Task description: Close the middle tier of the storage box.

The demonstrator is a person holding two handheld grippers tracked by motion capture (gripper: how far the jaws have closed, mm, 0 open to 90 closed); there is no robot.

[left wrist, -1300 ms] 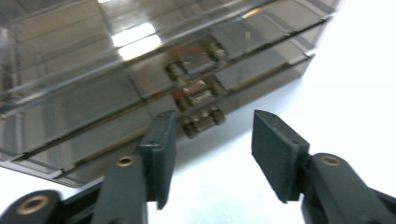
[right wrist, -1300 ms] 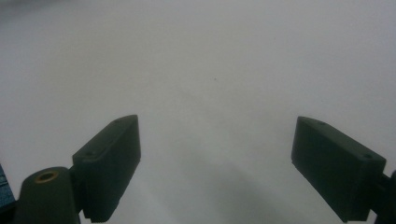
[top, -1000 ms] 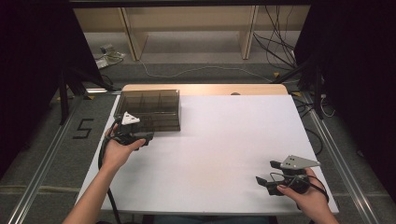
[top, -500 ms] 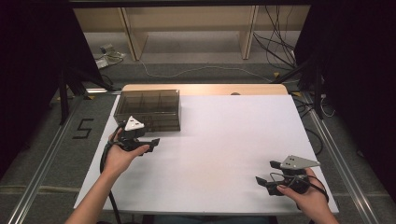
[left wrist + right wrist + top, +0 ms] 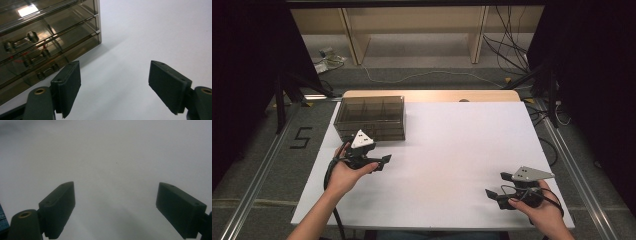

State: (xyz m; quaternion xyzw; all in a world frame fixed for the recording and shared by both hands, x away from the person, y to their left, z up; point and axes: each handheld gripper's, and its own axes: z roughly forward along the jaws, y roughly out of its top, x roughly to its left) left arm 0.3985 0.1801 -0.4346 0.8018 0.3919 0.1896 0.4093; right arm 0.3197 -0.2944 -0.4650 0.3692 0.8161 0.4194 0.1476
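A smoked transparent drawer box [image 5: 371, 117] stands at the table's back left, and small parts show through its drawer fronts [image 5: 45, 37] in the left gripper view. My left gripper [image 5: 384, 160] hovers just in front of the box's near right corner and points right. It is open, with nothing between its jaws [image 5: 115, 87]. My right gripper [image 5: 488, 192] rests near the front right edge of the white table [image 5: 462, 150] and points left. It is open too, and bare table lies between its jaws [image 5: 116, 207].
Behind the table stand a wooden shelf frame [image 5: 412, 30] and loose cables on the floor [image 5: 512, 55]. Dark curtains flank both sides. A metal rail [image 5: 257, 175] runs along the floor at the left, beside a taped "5" [image 5: 301, 137].
My left gripper has drawn back from the box toward the person and a little to the right, its jaws turning rightward. The right gripper has not moved.
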